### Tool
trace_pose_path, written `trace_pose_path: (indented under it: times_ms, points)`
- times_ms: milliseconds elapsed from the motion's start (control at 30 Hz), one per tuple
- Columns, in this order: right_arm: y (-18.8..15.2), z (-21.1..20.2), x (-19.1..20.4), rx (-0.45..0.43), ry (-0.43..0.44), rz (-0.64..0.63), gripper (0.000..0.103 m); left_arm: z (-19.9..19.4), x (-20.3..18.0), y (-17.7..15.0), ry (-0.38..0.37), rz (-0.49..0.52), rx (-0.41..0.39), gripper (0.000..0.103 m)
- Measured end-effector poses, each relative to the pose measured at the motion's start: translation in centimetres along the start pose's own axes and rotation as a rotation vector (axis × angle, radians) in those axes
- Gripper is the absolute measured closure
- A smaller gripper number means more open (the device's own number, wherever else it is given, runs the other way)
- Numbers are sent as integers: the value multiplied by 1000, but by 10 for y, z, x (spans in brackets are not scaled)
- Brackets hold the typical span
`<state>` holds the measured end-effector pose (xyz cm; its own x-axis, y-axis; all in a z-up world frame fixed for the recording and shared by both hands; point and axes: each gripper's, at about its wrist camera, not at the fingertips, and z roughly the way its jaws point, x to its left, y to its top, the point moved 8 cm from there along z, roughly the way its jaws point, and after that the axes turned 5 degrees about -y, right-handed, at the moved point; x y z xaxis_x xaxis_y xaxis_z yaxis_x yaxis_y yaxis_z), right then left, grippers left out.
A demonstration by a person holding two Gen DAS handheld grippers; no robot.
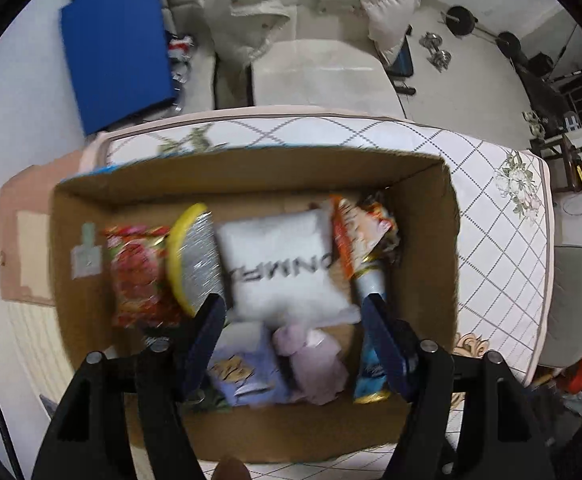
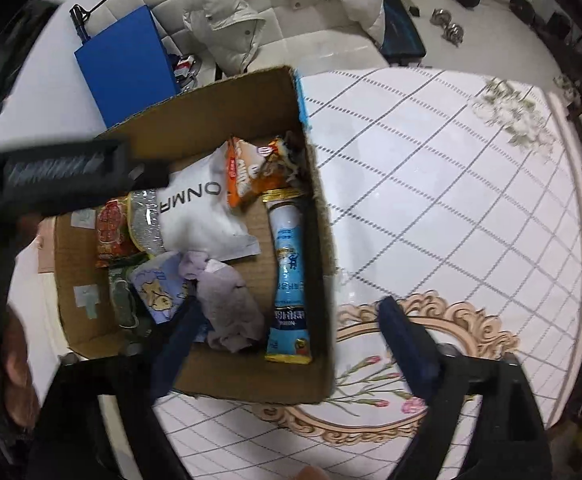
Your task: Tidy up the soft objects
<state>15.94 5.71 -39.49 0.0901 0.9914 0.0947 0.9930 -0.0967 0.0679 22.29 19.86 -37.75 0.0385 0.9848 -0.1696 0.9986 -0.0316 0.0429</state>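
Observation:
An open cardboard box [image 1: 251,168] stands on the table and holds soft packets. Inside are a white pouch [image 1: 283,260], a red snack bag [image 1: 139,276], a yellow-rimmed silver pack [image 1: 195,256], an orange packet [image 1: 355,232], a blue tube pack [image 1: 371,364], a lilac cloth [image 1: 315,360] and a pale blue printed cloth [image 1: 243,368]. My left gripper [image 1: 295,308] is open and empty above the box. In the right wrist view the box [image 2: 251,96] is at left, with the white pouch [image 2: 199,216], blue tube pack [image 2: 291,276] and lilac cloth [image 2: 231,304]. My right gripper [image 2: 291,316] is open and empty over the box's near right wall.
The table [image 2: 431,200] has a white quilted-pattern cover. A blue board [image 1: 119,48] and a sofa with a pale puffer jacket [image 1: 259,8] lie behind. Dumbbells [image 1: 437,50] are on the floor. The other gripper's dark body [image 2: 63,176] crosses the left side of the right wrist view.

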Motion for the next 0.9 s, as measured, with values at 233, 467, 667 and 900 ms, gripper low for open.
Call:
trace_pose_path:
  times_ms: [233, 467, 667, 900]
  points:
    - [-14, -20, -6, -52, -55, -45, 0, -34, 35, -50, 73, -54, -122, 1]
    - [-34, -45, -4, -124, -102, -83, 0, -65, 43, -95, 144, -55, -229, 1]
    - [-50, -66, 0, -161, -103, -100, 0, -81, 42, -121, 129, -86, -274, 0]
    - [-59, -86, -2, -190, -117, -100, 0, -104, 32, -133, 112, -78, -316, 0]
